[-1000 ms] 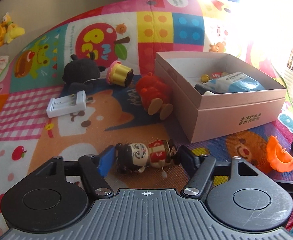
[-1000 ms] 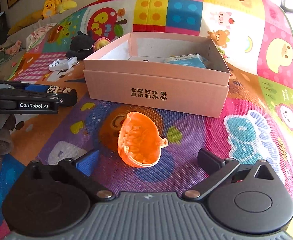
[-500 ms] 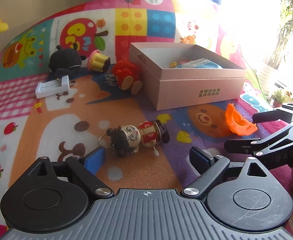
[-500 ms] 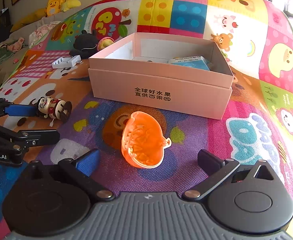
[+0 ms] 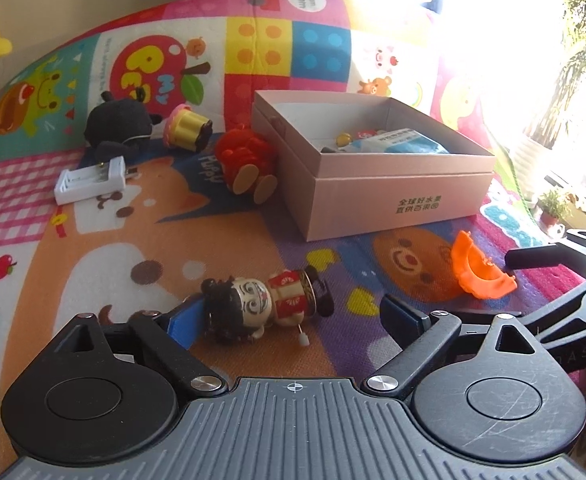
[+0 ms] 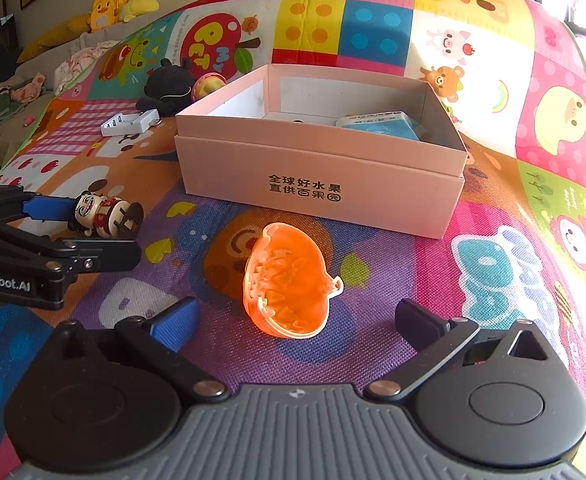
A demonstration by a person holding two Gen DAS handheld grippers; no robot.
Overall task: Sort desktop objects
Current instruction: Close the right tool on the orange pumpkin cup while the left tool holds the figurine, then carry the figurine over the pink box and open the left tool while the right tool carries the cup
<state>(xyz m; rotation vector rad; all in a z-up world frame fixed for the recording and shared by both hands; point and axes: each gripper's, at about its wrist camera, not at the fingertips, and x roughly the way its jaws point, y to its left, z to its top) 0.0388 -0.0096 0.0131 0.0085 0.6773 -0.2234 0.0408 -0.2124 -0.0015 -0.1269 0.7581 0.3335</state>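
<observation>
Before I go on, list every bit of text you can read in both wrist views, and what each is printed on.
"全球好水果 直供百果园": front wall of the pink box.
"enRobot.AI", first letter cut off: left gripper.
"MY PET": red apple picture on the play mat.
"PUPPY": mat print beside the red plush toy.
Blue packet in the box: print too blurred to read.

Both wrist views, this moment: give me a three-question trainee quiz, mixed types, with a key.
1. True or false: the orange shell lies inside the pink box.
2. The doll figure lies between the fingers of which gripper? A) left gripper B) right gripper
3. Fill in: the right gripper is ____ (open or shut).

Key
1. False: it lies on the play mat, in front of the box.
2. A
3. open
</observation>
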